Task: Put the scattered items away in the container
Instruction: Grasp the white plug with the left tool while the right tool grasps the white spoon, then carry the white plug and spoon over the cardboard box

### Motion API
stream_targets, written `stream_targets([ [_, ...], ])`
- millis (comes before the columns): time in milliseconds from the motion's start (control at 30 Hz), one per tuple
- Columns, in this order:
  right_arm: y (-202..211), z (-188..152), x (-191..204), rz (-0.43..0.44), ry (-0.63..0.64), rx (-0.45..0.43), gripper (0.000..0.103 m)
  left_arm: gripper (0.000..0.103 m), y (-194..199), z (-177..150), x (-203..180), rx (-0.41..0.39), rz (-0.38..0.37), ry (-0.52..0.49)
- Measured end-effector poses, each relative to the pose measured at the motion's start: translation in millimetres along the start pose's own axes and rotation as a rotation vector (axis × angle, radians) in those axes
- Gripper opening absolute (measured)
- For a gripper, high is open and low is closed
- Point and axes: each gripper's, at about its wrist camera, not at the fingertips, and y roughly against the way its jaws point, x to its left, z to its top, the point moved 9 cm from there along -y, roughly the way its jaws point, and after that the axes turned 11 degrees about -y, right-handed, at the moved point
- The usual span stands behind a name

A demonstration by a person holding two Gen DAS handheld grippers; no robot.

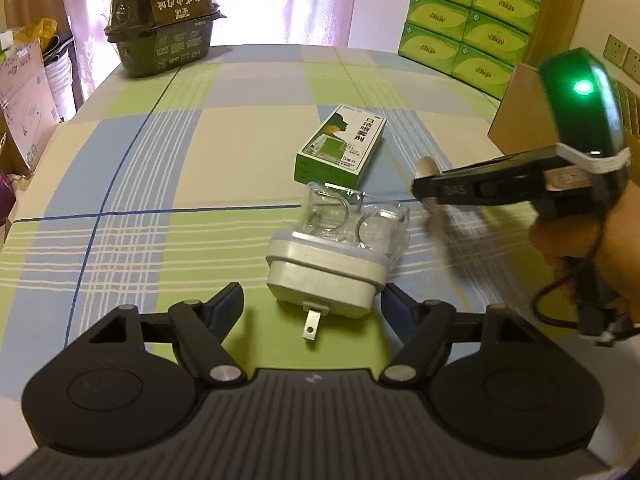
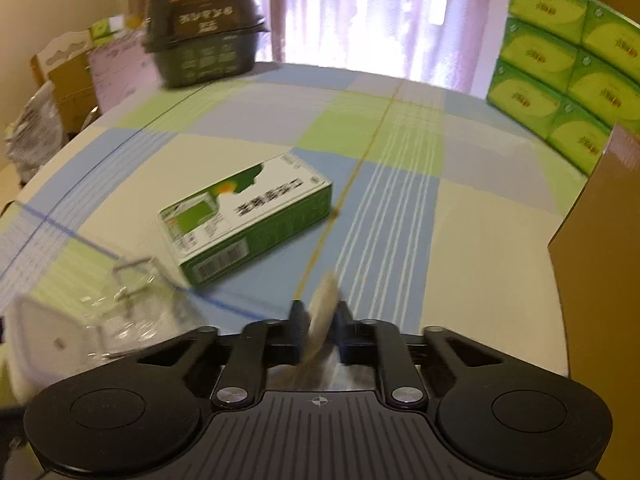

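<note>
Pinching a pale flat disc [image 2: 322, 312], your right fingers [image 2: 319, 320] hover beside the green box [image 2: 248, 216]; left fingers [image 1: 312, 300] spread around the plug adapter [image 1: 328, 268].

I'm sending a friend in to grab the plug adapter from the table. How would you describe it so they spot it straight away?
On the checked tablecloth, look at the near side, just in front of the open left gripper. The plug adapter lies there, next to the green and white box. It is the only white block with metal prongs, partly in clear plastic wrap.
</note>
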Motion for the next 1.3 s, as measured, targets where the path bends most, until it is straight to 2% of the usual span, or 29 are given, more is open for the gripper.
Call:
stream_targets([
  [300, 36, -38, -1, 0.115, -0.009, 0.091, 0.011, 0.074, -7, 10, -5, -0.025, 0.008, -0.120],
  [333, 41, -44, 0, 0.129, -0.007, 0.100, 0.011, 0.073, -8, 10, -6, -0.029, 0.006, -0.138],
  [400, 53, -56, 2, 0.138, 0.009, 0.109, 0.011, 0.062, -8, 9, -8, -0.022, -0.001, -0.161],
  [467, 65, -69, 2, 0.148, 0.014, 0.115, 0.011, 0.060, -5, 7, -11, -0.013, -0.006, -0.169],
  [600, 87, -91, -1, 0.152, -0.016, 0.120, 0.011, 0.060, 10, -7, -24, 0.008, -0.022, -0.187],
  [867, 128, -114, -5, 0.132, -0.051, 0.095, 0.011, 0.060, 51, -39, -62, 0.012, -0.067, -0.182],
  [1300, 179, -127, -16, 0.106, -0.111, 0.044, 0.011, 0.060, 93, -44, -97, -0.005, -0.075, -0.195],
])
